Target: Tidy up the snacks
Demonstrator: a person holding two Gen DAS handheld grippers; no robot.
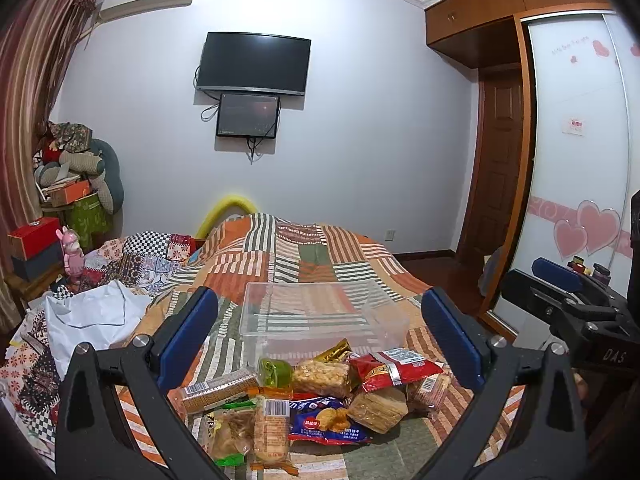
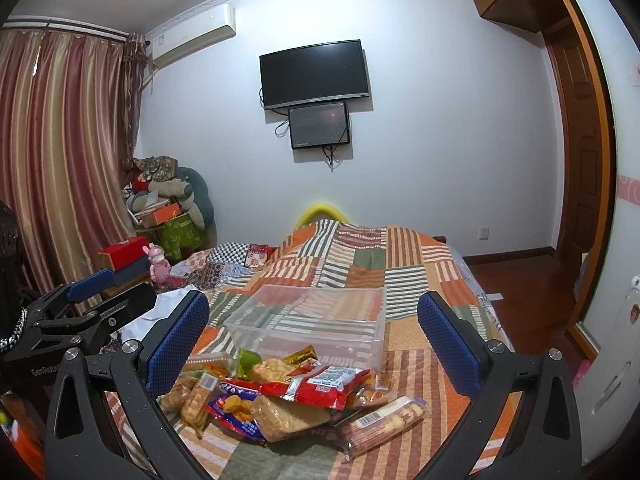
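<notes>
A heap of wrapped snacks (image 1: 320, 396) lies on the patchwork bed cover, in front of a clear plastic bin (image 1: 316, 312) that holds nothing I can see. On top is a red packet (image 1: 396, 366), with a blue biscuit packet (image 1: 328, 424) and a green jelly cup (image 1: 274, 372) around it. My left gripper (image 1: 320, 332) is open and empty, hovering above the heap. My right gripper (image 2: 312, 336) is open and empty too, over the same heap (image 2: 296, 396) and bin (image 2: 308, 320). Each gripper shows at the edge of the other's view.
Crumpled white cloth (image 1: 92, 316) and patterned quilts lie on the bed's left side. A nightstand with boxes and a pink figurine (image 1: 72, 256) stands at left. A wardrobe with sliding doors (image 1: 576, 160) is at right, wooden floor beside the bed.
</notes>
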